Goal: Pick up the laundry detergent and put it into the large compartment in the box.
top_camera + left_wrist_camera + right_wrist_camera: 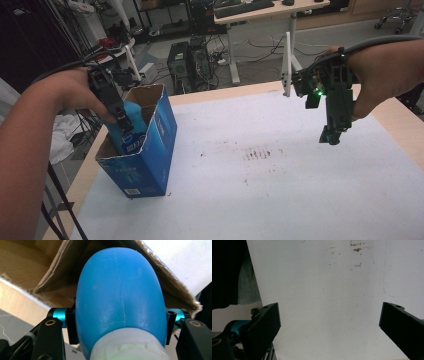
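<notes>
White sheeting covers most of our worktop [280, 200], w/ bare wood showing along the edges and a patch of small brown specks [260, 154] near the middle. Behind the worktop we see a cluttered lab floor: computer towers [187, 62], cables, and a desk [270, 12] w/ a keyboard on it.

Our left gripper [125, 129] points down into the open top of a blue cardboard box [150, 160] standing upright near the worktop's left edge. Its jaws are clenched on a blue bottle [131, 117]; in the left gripper view the bottle [120, 290] sits squarely between both jaws, its rounded blue body pointing away from the camera and a white collar nearest the lens. The box's brown inner walls and flap [50, 270] lie just beyond and around the bottle, so the bottle is partly inside the box mouth, approx. at its near-left corner. Can't tell whether it touches the box bottom.

Our right gripper [331, 137] hangs above the worktop's right side, well apart from the box, tilted downward, green light lit on its body. In the right gripper view its jaws stand wide apart, released, w/ nothing between them but white sheeting [324, 302].
</notes>
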The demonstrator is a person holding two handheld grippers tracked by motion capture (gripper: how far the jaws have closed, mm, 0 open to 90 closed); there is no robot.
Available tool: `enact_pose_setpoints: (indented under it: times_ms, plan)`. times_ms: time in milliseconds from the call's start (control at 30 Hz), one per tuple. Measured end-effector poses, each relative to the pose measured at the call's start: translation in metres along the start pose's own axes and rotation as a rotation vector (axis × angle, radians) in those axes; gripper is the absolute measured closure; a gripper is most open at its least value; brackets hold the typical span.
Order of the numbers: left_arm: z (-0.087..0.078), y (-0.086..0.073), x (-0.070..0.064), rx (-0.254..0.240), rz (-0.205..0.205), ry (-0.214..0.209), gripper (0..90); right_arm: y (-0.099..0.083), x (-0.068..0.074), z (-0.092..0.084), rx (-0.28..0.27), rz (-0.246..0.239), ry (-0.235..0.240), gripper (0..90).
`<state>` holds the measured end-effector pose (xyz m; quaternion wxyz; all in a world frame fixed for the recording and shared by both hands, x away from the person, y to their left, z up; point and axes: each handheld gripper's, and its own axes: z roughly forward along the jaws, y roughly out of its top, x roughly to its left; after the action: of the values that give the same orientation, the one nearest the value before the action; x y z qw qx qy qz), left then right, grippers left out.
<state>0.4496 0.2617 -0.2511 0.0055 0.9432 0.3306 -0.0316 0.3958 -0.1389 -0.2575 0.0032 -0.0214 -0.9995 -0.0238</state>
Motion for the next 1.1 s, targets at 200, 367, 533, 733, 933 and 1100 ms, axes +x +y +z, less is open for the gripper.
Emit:
enact_pose_setpoints:
  times_ms: [200, 367, 533, 733, 933, 1100]
  plan:
    - [0.017, 0.001, 0.000, 0.009, 0.050, -0.011, 37.6, 0.003, 0.001, 0.001, 0.002, -0.002, 0.002, 2.8]
    - [0.025, 0.001, -0.002, 0.022, 0.082, -0.014, 37.6, 0.004, 0.001, 0.002, 0.004, -0.009, 0.000, 2.8]
    - [0.033, 0.001, -0.002, 0.025, 0.091, -0.013, 37.6, 0.003, 0.000, 0.002, 0.003, -0.005, -0.003, 2.8]
    - [0.042, 0.002, -0.003, 0.027, 0.107, -0.011, 37.6, 0.004, -0.001, 0.003, 0.004, -0.010, 0.000, 2.8]
    - [0.042, 0.001, -0.003, 0.022, 0.121, -0.009, 37.6, 0.006, -0.003, 0.005, 0.002, -0.012, 0.002, 2.8]
    - [0.043, -0.001, -0.002, 0.024, 0.104, -0.015, 37.4, 0.008, -0.003, 0.006, 0.007, -0.008, 0.003, 2.7]
